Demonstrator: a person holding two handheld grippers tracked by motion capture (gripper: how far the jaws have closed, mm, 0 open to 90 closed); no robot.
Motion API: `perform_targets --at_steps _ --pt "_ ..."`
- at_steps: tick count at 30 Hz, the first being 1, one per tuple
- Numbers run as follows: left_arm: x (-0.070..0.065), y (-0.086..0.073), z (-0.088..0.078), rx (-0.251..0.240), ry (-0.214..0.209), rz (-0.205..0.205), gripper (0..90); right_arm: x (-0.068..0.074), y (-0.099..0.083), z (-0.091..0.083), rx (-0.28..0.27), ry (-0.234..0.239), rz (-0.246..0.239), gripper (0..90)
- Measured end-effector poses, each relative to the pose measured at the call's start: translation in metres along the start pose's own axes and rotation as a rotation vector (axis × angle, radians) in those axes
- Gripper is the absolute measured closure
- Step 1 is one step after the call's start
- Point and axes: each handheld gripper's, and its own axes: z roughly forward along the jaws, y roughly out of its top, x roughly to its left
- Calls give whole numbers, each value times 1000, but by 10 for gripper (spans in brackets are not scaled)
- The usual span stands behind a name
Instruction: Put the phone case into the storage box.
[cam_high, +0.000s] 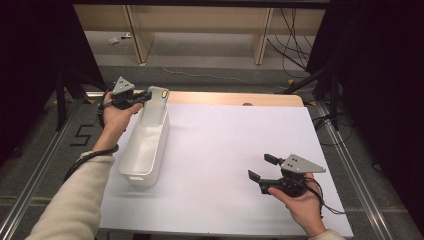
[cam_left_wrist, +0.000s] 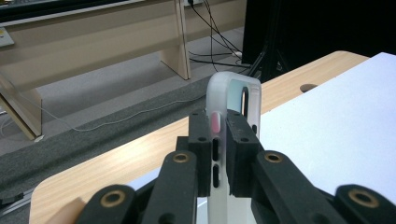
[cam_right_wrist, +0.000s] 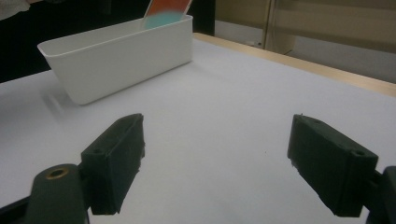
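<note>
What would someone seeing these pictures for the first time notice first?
Most striking is the translucent phone case, clamped edge-on in the left gripper and held upright over the far end of the long white bin at the table's left side. Next comes the right gripper, its jaws wide open with nothing between them, low over the bare white tabletop near the front right corner.

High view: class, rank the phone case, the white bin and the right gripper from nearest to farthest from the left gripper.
1. Phone case: clamped between the left gripper's fingers, standing at the bin's far end.
2. White bin: just below that gripper, along the mat's left edge.
3. Right gripper: across the mat, near its right front corner, fingers apart.
</note>
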Motion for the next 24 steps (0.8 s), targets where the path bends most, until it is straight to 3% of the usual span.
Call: perform_targets --at_steps 4,6,16,22,24 --pt "0 -3 2 4 1 -7 822 0 0 0 0 1 -1 200" --pt "0 -4 3 9 -2 -6 822 1 1 -3 50 -3 9 200" --pt "1 -7 5 14 -2 -13 821 1 1 -3 52 -1 8 200" --pt "2 -6 6 19 -3 -7 821 1 -1 1 12 -9 3 200" --pt "2 -7 6 20 -2 -8 821 1 0 0 22 1 4 200"
